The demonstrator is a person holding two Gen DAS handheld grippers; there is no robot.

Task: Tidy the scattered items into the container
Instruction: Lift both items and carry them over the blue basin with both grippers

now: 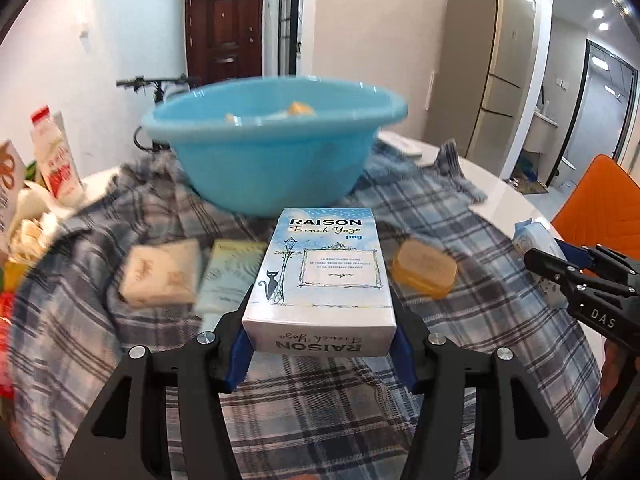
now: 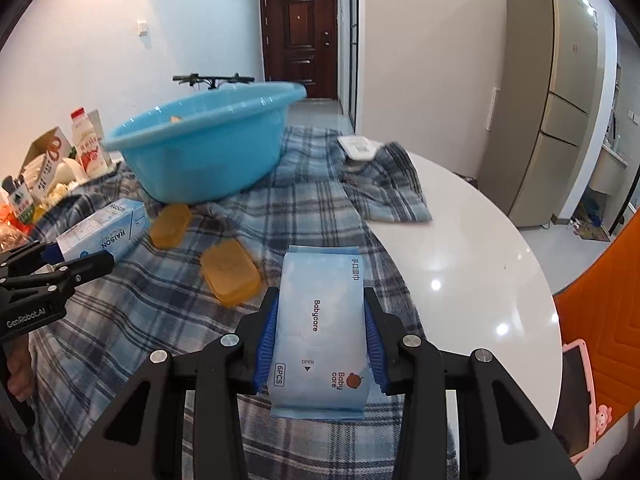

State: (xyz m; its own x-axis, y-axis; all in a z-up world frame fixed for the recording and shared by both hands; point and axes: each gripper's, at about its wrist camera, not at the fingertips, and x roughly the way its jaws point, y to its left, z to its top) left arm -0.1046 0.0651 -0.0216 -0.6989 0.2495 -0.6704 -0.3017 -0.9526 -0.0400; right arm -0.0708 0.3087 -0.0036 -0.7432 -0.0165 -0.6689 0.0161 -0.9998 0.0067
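left wrist view: the left gripper [image 1: 320, 320] has its jaws clamped on the sides of a raison box [image 1: 320, 276], a stiff, glossy cardboard carton held above the plaid cloth [image 1: 120, 340], short of the basin [image 1: 272, 148]. the basin is smooth blue plastic, round and deep, with a few small items inside. a cream soap packet [image 1: 162, 272], a pale tube [image 1: 228, 276] and an amber soap [image 1: 424, 272] lie on the cloth below. the grip sits near the box's rear end, so it could pivot or slip off the slick card while clearing the rim.

right wrist view: the right gripper [image 2: 320, 344] has its jaws pressed on a babycare wipes pack [image 2: 320, 320], a soft, crinkly film pouch over the cloth at the white desk [image 2: 480, 248] edge. being soft, it may sag or squeeze out. two amber soaps [image 2: 230, 272] remain nearby. both grippers heading for the basin together could collide, or nudge it along the loose cloth.
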